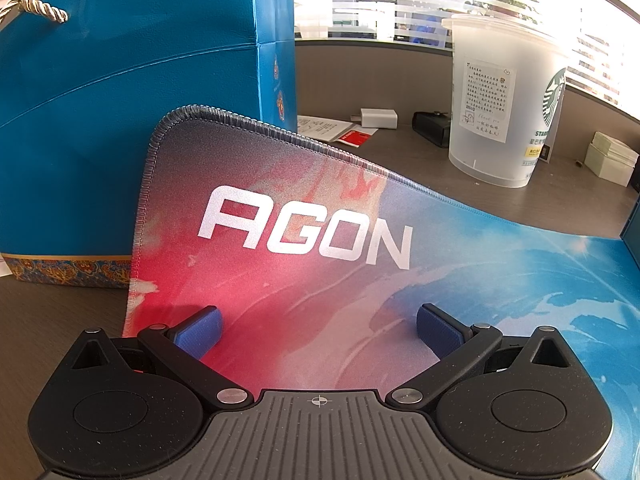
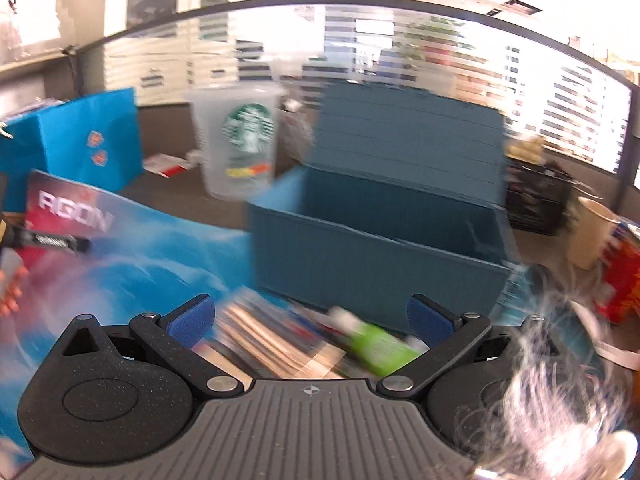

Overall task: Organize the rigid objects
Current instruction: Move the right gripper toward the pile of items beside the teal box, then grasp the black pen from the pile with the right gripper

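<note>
Fingers of left gripper [image 1: 318, 330] spread wide, empty, low over mouse mat [image 1: 320, 280] whose corner curls up against blue gift bag [image 1: 120, 120]. Right gripper [image 2: 310, 320] also spread, empty, above blurred flat items and green box [image 2: 378, 346] lying on bench before open teal bin [image 2: 360, 256], likely their destination. Green box's long axis seems to run diagonally, far-left to near-right; blur limits certainty.
</note>
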